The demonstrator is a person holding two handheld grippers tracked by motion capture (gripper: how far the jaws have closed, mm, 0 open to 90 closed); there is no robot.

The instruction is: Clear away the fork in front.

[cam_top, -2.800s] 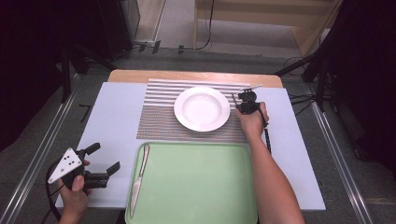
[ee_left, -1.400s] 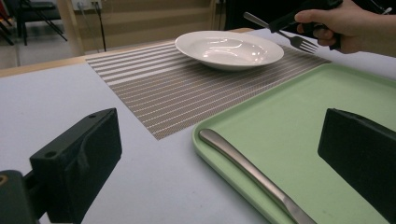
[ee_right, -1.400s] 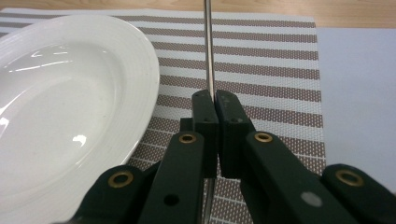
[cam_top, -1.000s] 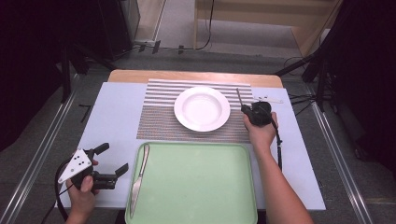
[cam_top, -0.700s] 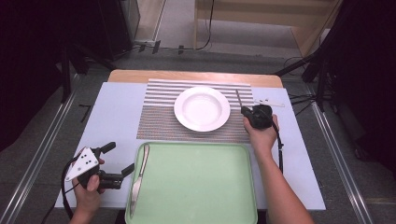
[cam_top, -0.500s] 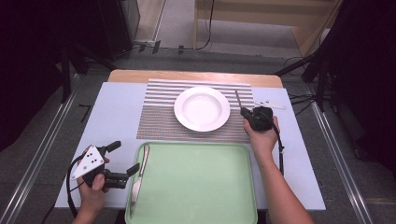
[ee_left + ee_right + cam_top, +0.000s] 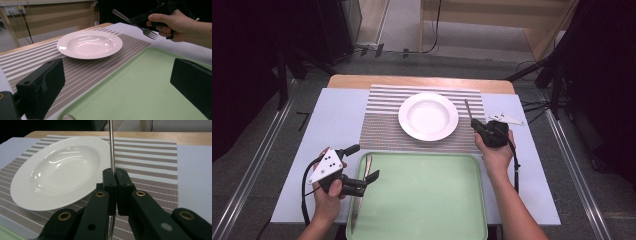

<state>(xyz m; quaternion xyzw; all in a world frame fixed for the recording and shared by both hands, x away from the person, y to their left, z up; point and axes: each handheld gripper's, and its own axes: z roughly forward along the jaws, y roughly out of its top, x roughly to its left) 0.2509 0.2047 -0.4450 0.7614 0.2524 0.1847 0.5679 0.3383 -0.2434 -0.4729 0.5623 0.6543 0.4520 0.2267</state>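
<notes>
While the right gripper [image 7: 484, 131] hangs just right of the plate [image 7: 428, 116], here's the rundown:
right gripper: jaws clamped tight on a fork [image 7: 136, 23], handle sticking up past the jaws
fork: above the striped mat [image 7: 384, 127], beside the plate, prongs toward the tray
left gripper [image 7: 362, 165]: jaws wide apart, nothing in them, over the tray's [image 7: 427, 200] left edge
knife [image 7: 361, 195]: lying along the tray's left side, under those jaws
</notes>
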